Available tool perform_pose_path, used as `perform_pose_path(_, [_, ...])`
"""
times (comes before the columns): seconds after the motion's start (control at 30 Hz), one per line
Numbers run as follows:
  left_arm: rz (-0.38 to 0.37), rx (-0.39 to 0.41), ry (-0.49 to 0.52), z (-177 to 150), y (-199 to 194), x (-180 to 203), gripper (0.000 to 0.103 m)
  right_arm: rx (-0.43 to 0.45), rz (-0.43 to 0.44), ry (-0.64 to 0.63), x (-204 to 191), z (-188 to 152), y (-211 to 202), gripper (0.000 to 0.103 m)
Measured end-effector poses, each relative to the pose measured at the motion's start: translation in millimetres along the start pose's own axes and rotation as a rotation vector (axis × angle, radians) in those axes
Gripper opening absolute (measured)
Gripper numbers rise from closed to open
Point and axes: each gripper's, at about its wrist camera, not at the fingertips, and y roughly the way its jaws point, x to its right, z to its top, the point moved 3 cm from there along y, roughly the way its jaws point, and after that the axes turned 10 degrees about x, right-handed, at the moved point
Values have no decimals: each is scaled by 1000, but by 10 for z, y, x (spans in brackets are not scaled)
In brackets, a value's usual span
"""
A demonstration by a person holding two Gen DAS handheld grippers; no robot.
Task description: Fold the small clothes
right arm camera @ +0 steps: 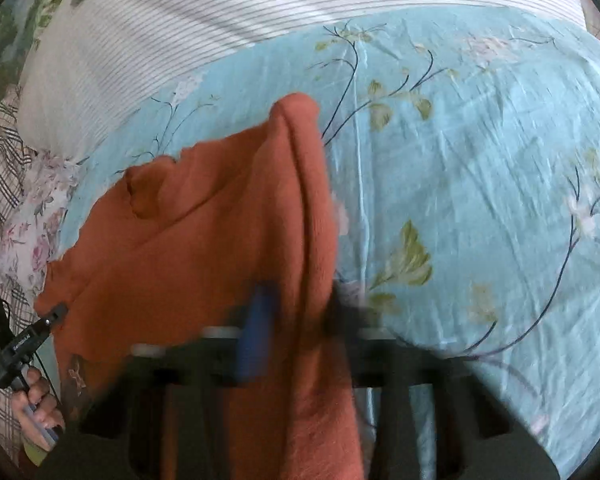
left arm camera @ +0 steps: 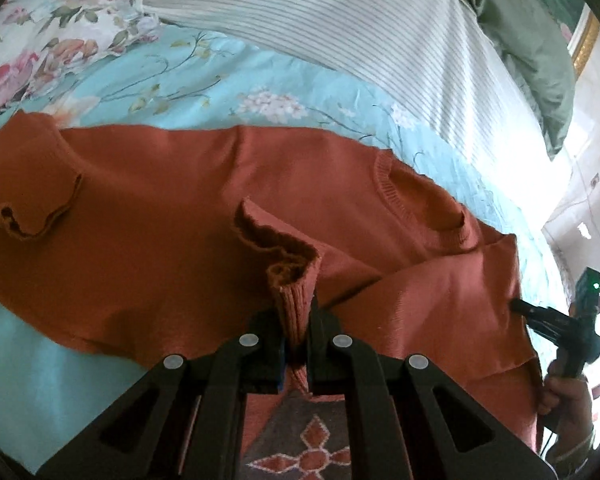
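Observation:
A rust-orange knit sweater point(left arm camera: 180, 208) lies spread on a light blue floral bedsheet point(left arm camera: 204, 80). My left gripper point(left arm camera: 298, 332) is shut on a ribbed cuff or hem of the sweater, which bunches up between its fingers. My right gripper point(left arm camera: 518, 306) shows at the right of the left wrist view, gripping the sweater's side edge. In the right wrist view the sweater point(right arm camera: 220, 240) hangs in a fold through my right gripper point(right arm camera: 296, 320), which is shut on it; this view is blurred. The left gripper point(right arm camera: 58, 314) shows at the far left, at the sweater's edge.
A white striped pillow or cover point(left arm camera: 380, 28) lies behind the sweater, with a green cloth point(left arm camera: 532, 40) at the far right. A plaid cloth point(right arm camera: 0, 184) is at the left. The bedsheet point(right arm camera: 480, 200) stretches to the right.

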Motion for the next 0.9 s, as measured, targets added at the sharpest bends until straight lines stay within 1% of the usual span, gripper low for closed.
perform_pose_path(0.03, [-8, 5, 2, 18, -17, 24, 6, 14, 17, 23, 61, 40, -48, 12])
perform_pose_path(0.1, [-37, 26, 5, 46, -90, 61, 6, 55, 8, 44, 214, 116, -158, 10])
perform_pose_path(0.13, [-54, 33, 9, 55, -105, 94, 6, 65, -14, 48, 302, 133, -193, 8])
perform_pose_path(0.17, [-69, 34, 16, 53, -100, 130, 6, 70, -33, 54, 373, 136, -206, 1])
perform_pose_path(0.2, [-72, 32, 26, 43, -80, 161, 6, 76, -59, 60, 447, 143, -219, 0])
perform_pose_path(0.23, [-58, 30, 45, 14, -44, 191, 6, 80, -91, 61, 517, 155, -221, 0])
perform_pose_path(0.27, [-42, 27, 57, -7, -17, 195, 6, 77, -103, 69, 576, 150, -230, 0])
perform_pose_path(0.3, [-32, 18, 59, -30, 18, 193, 6, 76, -104, 74, 592, 140, -254, 0])
perform_pose_path(0.37, [-43, -6, 31, -61, 60, 146, 6, 103, -91, 79, 567, 130, -378, 1])
perform_pose_path(0.4, [-52, -9, 17, -61, 54, 128, 6, 118, -74, 80, 508, 120, -434, 1])
perform_pose_path(0.43, [-57, -5, 7, -55, 35, 107, 8, 127, -39, 79, 426, 107, -484, 1])
perform_pose_path(0.47, [-61, 1, -3, -37, 20, 89, 16, 125, 8, 70, 309, 80, -502, 4])
perform_pose_path(0.5, [-63, -1, -14, -20, 23, 70, 37, 116, 50, 53, 177, 41, -487, 7])
perform_pose_path(0.53, [-59, -13, -31, 4, 41, 49, 53, 103, 75, 37, 82, 4, -459, 22])
perform_pose_path(0.57, [-51, -28, -53, 34, 77, 30, 77, 80, 100, 14, -40, -47, -401, 43])
perform_pose_path(0.6, [-53, -33, -70, 69, 113, 17, 79, 63, 110, -8, -129, -93, -350, 50])
perform_pose_path(0.63, [-56, -40, -76, 95, 148, 14, 78, 51, 113, -37, -211, -149, -295, 52])
perform_pose_path(0.7, [-57, -81, -78, 163, 281, 21, 79, 19, 76, -67, -258, -236, -173, 52])
perform_pose_path(0.73, [-58, -115, -65, 187, 372, 30, 78, 9, 65, -60, -240, -281, -143, 51])
perform_pose_path(0.77, [-55, -145, -35, 206, 463, 54, 72, 8, 67, -47, -207, -292, -121, 50])
perform_pose_path(0.83, [-53, -154, 54, 224, 527, 146, 27, 15, 75, -23, -130, -302, -135, 49])
perform_pose_path(0.87, [-64, -156, 93, 229, 493, 220, 4, 17, 75, -16, -91, -300, -146, 48])
perform_pose_path(0.9, [-66, -107, 110, 270, 380, 271, 3, 22, 72, -10, -53, -291, -147, 47])
